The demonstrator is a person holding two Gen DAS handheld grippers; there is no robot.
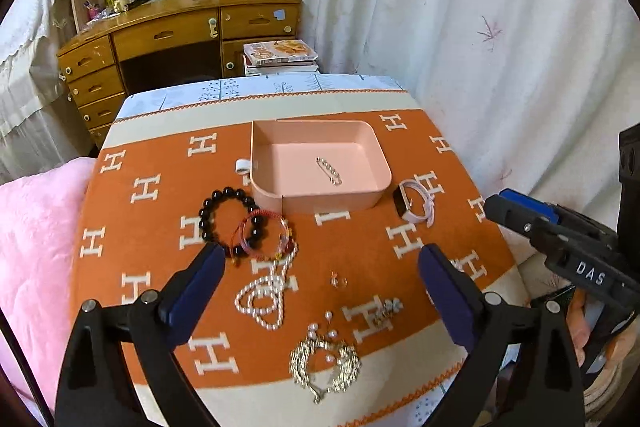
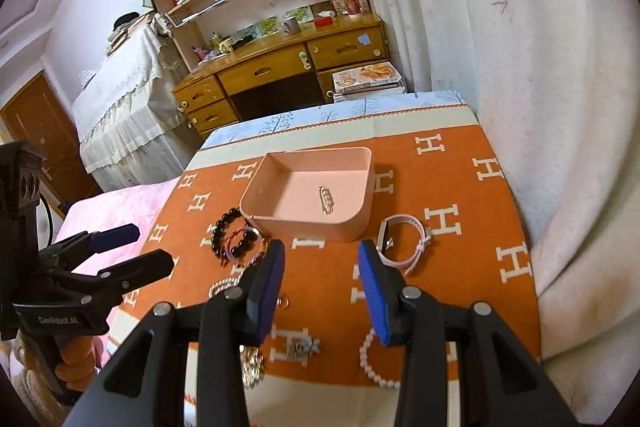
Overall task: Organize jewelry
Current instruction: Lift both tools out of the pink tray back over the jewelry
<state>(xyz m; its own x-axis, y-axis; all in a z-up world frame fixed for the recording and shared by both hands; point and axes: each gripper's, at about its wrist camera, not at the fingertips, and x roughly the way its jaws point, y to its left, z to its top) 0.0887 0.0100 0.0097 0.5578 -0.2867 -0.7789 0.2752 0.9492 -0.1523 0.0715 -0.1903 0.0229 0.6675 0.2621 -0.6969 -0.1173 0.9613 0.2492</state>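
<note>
A pink tray (image 1: pixel 276 193) stands mid-table on the orange cloth, with a silver hair clip (image 1: pixel 329 170) lying inside it. In front of it lie a black bead bracelet (image 1: pixel 208 215), a red string bracelet (image 1: pixel 256 227), a pearl necklace (image 1: pixel 260 303), a gold chain (image 1: pixel 324 363) and a small ring (image 1: pixel 339 281). A pink-strapped watch (image 2: pixel 400 243) rests right of the tray (image 2: pixel 308 227). My left gripper (image 1: pixel 320 251) hangs above the jewelry, open wide and empty. My right gripper (image 2: pixel 321 247) hovers above the cloth in front of the tray, open with nothing between its fingers.
A pearl bracelet (image 2: pixel 370 359) and a small brooch (image 2: pixel 302 347) lie near the table's front edge. A pink blanket (image 1: pixel 36 227) is on the left and a white curtain (image 1: pixel 500 47) on the right. A wooden desk (image 1: pixel 180 27) stands behind the table.
</note>
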